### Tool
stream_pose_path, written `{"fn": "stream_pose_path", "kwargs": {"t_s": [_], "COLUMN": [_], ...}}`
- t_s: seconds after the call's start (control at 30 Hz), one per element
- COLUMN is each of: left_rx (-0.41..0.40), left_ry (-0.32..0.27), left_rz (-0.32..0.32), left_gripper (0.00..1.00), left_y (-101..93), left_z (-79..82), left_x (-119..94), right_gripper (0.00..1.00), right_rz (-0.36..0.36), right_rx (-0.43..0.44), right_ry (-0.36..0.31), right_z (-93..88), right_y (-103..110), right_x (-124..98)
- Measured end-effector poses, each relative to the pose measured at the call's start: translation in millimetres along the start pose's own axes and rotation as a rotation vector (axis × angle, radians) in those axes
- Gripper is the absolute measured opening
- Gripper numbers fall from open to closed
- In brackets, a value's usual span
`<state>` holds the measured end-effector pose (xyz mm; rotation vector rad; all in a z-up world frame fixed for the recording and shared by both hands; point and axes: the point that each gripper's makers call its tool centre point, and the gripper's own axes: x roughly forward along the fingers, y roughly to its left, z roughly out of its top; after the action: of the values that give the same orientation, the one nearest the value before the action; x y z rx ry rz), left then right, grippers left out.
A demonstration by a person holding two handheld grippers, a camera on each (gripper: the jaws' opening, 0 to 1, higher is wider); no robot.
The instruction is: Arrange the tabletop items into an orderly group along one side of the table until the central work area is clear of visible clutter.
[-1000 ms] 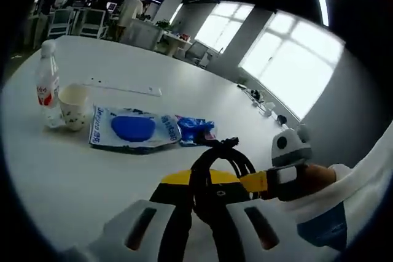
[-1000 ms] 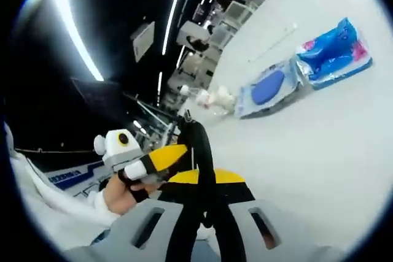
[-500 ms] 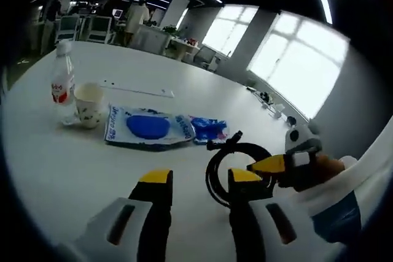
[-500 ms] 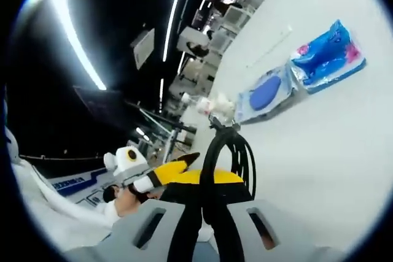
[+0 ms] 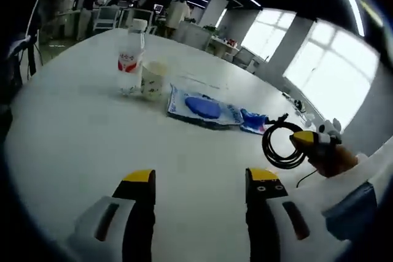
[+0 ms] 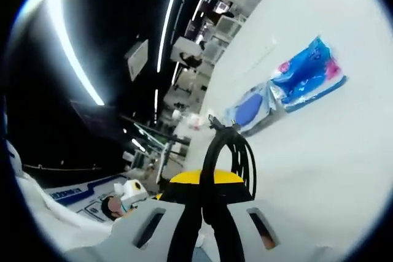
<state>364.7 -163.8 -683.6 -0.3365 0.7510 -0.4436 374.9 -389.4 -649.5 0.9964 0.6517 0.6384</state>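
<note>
In the left gripper view, a smooth white worktop is seen carrying a row of items. At the left a clear plastic bottle with a white cap and a red-and-white label stands upright, with a pale paper cup just beside it. To the right a flat, glossy packet printed with a blue oval lies on the surface, and a crinkled blue wrapper is touching its far end. The left tool is held low over the bare worktop, its yellow-tipped jaws set well apart with nothing between them. Further right, a coil of black cable is seen gripped at the yellow tip of the right tool, which is carried by a hand in a white sleeve.

In the right gripper view, the picture is rolled, so the worktop rises at the right. The right tool is closed on the looped black cable, which stands up between the jaws. Beyond it lie the oval-printed packet and the blue wrapper.
</note>
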Motion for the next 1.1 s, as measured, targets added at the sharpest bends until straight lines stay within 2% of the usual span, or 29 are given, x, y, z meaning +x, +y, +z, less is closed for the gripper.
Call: {"fn": "stream_pose_path", "kwargs": {"t_s": [0.07,0.2,0.33,0.47,0.67,0.93,1.1], "left_rx": [-0.010,-0.010,-0.017,-0.021,-0.015,0.019,0.015], "left_ry": [0.002,0.008,0.011,0.023,0.031,0.060,0.069], "left_rz": [0.019,0.034,0.021,0.012,0.019,0.038,0.025], "left_gripper": [0.57,0.55,0.54,0.54,0.53,0.53,0.52], "left_y": [6.6,5.5,0.0,-4.4,-3.8,-3.4,-8.0], "left_z": [-4.3,-6.0,-6.2,-8.9,-13.0,-21.5,-23.7], "left_x": [-2,-3,0,3,0,-2,1], "right_gripper": [0.00,0.00,0.00,0.00,0.00,0.00,0.01], "right_rz": [-0.009,-0.030,-0.034,-0.039,-0.070,-0.083,-0.156], "right_rx": [0.002,0.003,0.034,0.095,0.098,0.113,0.132], "right_ry": [-0.005,-0.004,-0.013,-0.052,-0.046,-0.051,-0.108], "right_z": [3.9,10.1,13.2,18.3,21.4,24.9,27.0], "right_y": [-5,-21,-31,-43,-62,-71,-79], "right_x": [-1,-2,-3,-4,-7,-11,-18]}}
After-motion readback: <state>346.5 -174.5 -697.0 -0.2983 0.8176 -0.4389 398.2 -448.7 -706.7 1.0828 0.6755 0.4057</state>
